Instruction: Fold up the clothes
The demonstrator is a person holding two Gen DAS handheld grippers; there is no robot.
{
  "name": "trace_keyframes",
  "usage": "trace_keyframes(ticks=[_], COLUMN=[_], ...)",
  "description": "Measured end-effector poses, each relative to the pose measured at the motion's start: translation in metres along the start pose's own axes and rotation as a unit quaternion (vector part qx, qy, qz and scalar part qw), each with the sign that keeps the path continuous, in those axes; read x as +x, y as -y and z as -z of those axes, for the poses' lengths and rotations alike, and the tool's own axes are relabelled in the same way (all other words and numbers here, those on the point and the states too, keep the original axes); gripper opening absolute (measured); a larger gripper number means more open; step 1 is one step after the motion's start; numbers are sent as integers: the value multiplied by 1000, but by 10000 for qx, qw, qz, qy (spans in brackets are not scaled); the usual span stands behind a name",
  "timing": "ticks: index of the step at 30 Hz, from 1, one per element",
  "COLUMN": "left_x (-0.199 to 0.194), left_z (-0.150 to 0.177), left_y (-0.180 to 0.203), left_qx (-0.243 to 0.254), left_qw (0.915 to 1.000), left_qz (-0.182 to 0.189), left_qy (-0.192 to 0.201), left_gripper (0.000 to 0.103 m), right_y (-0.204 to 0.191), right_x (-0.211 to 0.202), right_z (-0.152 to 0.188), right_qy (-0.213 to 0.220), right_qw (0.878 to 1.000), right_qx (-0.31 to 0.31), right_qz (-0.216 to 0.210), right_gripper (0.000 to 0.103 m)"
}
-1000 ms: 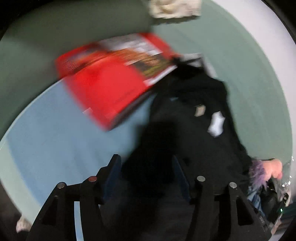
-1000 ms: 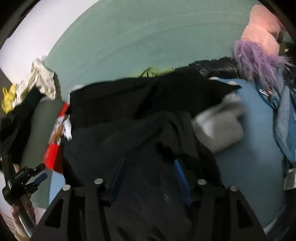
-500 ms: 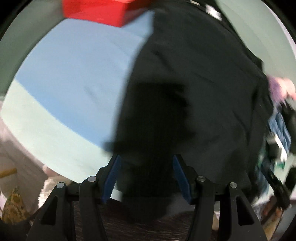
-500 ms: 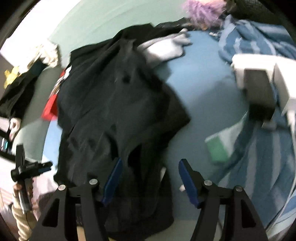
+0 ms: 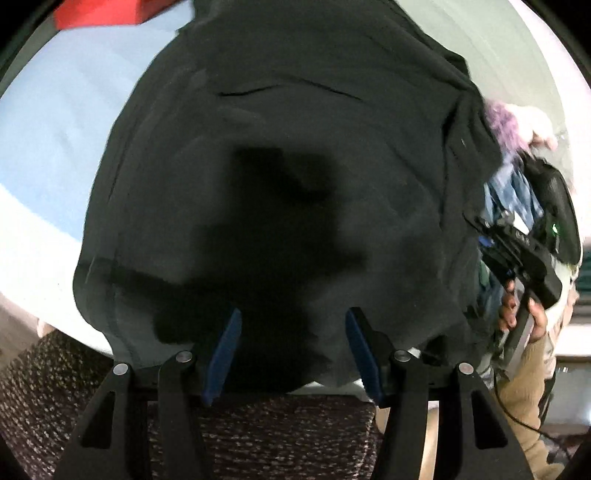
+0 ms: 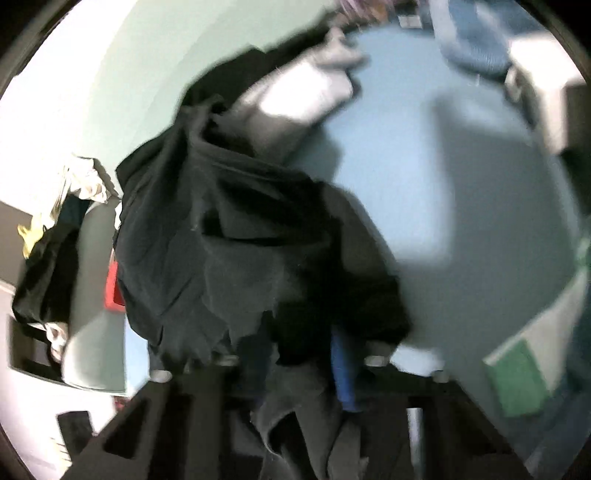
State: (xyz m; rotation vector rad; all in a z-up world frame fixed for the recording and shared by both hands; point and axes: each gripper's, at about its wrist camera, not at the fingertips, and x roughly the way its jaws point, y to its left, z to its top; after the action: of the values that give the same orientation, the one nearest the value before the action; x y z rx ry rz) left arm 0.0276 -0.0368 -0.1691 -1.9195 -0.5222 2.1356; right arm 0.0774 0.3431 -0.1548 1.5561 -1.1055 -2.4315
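A black garment [image 5: 280, 147] lies spread over the light blue bed sheet [image 5: 48, 122], its hem draped over the near edge. My left gripper [image 5: 291, 332] sits at that hem, open, its blue pads [image 5: 223, 343] wide apart and holding nothing. In the blurred right wrist view the same black garment [image 6: 221, 240] is bunched up over my right gripper [image 6: 299, 350]. One blue pad [image 6: 341, 369] shows, the other is hidden by cloth, and fabric hangs down between the narrowed jaws. A hand [image 5: 517, 314] holds the right gripper at the garment's right side.
A red box [image 5: 99, 13] lies at the far end of the bed. A pale grey garment [image 6: 306, 92] lies beyond the black one. Blue striped cloth [image 6: 472, 37], a green item [image 6: 517, 380] and a clothes pile [image 6: 48, 258] surround the bed. A dark knit fabric [image 5: 277, 435] lies below my left gripper.
The left gripper drew back to the near bed edge and the black garment now lies spread out. The right gripper's jaws narrowed from wide open onto the bunched cloth.
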Motion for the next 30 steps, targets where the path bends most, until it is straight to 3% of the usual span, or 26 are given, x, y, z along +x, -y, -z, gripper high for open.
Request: trace_keyframes(ticks=[4, 8, 11, 12, 14, 16, 17, 18, 20, 22, 24, 27, 30], left_x=[5, 18, 21, 20, 20, 21, 21, 20, 20, 20, 20, 17, 8], left_z=[1, -1, -2, -2, -2, -1, 0, 2, 4, 5, 7, 9, 14], left_y=[-18, -30, -33, -33, -33, -32, -33, -33, -33, -33, -33, -30, -30], left_qx=[-319, -560, -664, -680, -671, -682, -686, -690, -699, -731, -755, -763, -825], left_qw=[9994, 9980, 9975, 9975, 9975, 9974, 9974, 9974, 9974, 9972, 9970, 9969, 9965], left_qz=[-78, -182, -86, -56, -34, -10, 9, 28, 64, 96, 116, 111, 56], left_qy=[-53, -211, -217, -208, -228, -223, -208, -193, -170, -159, -150, -167, -123], left_gripper=[60, 60, 60, 60, 60, 60, 60, 60, 60, 60, 60, 60, 60], right_y=[-4, -9, -21, -25, -33, -41, -45, -46, -48, -45, -33, -12, 12], right_x=[-20, -72, -112, -123, -145, -167, -178, -183, -180, -160, -136, -101, -77], right_z=[-12, -56, -91, -98, -113, -128, -135, -136, -120, -82, -34, 35, 85], right_qy=[228, 999, 1616, 1827, 2245, 2654, 2854, 2782, 2284, 1328, 436, -736, -1332], right_qw=[9992, 9942, 9820, 9762, 9618, 9436, 9332, 9351, 9567, 9808, 9927, 9945, 9906], right_qx=[-315, -393, -665, -697, -759, -817, -845, -865, -1033, -1206, -1071, -737, -194], right_qz=[-23, 107, 722, 941, 1374, 1802, 2014, 2019, 1479, 763, 345, -108, -246], right_gripper=[10, 9, 9, 2, 2, 19, 41, 45, 46, 46, 49, 50, 50])
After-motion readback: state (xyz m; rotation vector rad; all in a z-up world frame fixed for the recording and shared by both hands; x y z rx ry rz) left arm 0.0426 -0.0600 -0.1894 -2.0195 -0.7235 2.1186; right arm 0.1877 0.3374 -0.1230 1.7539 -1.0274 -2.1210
